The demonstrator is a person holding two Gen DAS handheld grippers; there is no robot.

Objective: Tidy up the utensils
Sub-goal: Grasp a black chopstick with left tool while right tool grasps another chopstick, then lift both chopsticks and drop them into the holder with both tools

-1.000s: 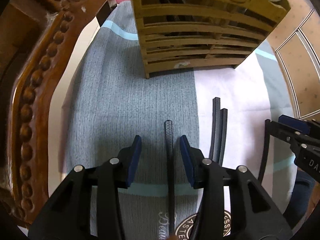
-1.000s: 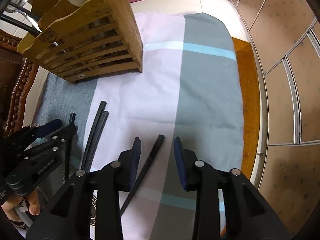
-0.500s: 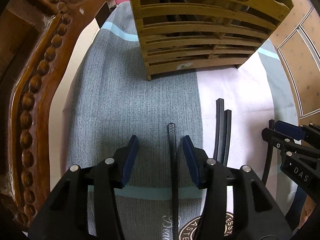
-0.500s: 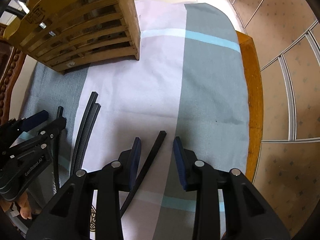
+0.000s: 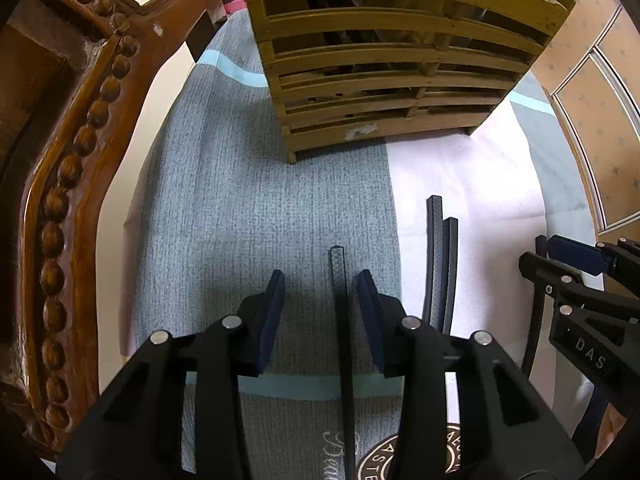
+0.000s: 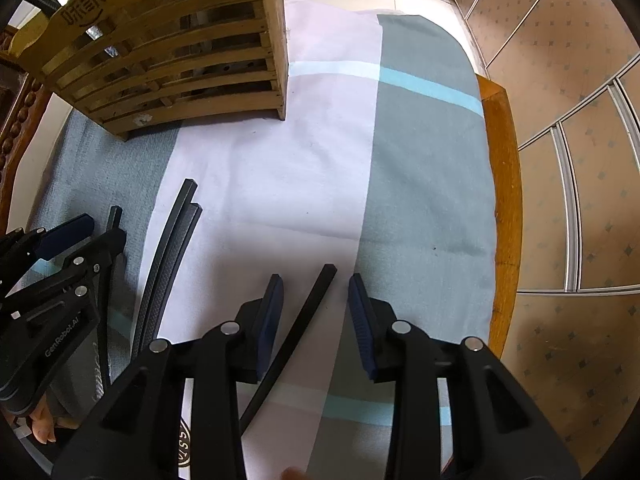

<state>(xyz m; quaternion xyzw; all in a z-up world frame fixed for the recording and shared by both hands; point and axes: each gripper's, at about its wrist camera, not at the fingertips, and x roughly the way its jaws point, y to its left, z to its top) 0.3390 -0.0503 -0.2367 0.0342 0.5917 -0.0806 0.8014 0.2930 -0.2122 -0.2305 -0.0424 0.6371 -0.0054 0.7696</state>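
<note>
Several black chopsticks lie on a grey, white and teal cloth. In the left wrist view my left gripper (image 5: 322, 286) is open, its jaws on either side of one chopstick (image 5: 341, 300). A pair of chopsticks (image 5: 440, 264) lies just to its right. In the right wrist view my right gripper (image 6: 316, 292) is open, its jaws on either side of another chopstick (image 6: 310, 308). A slatted wooden utensil holder (image 5: 392, 60) stands at the far end of the cloth; it also shows in the right wrist view (image 6: 172, 52), with utensils inside.
A carved wooden chair back (image 5: 68, 152) rises along the left side. The wooden table edge (image 6: 504, 184) runs to the right of the cloth, with tiled floor (image 6: 580, 80) beyond. The right gripper's body (image 5: 580, 292) is at the right of the left wrist view.
Both grippers have drawn back slightly from the holder and stay open over their chopsticks. The chopsticks have not moved on the cloth.
</note>
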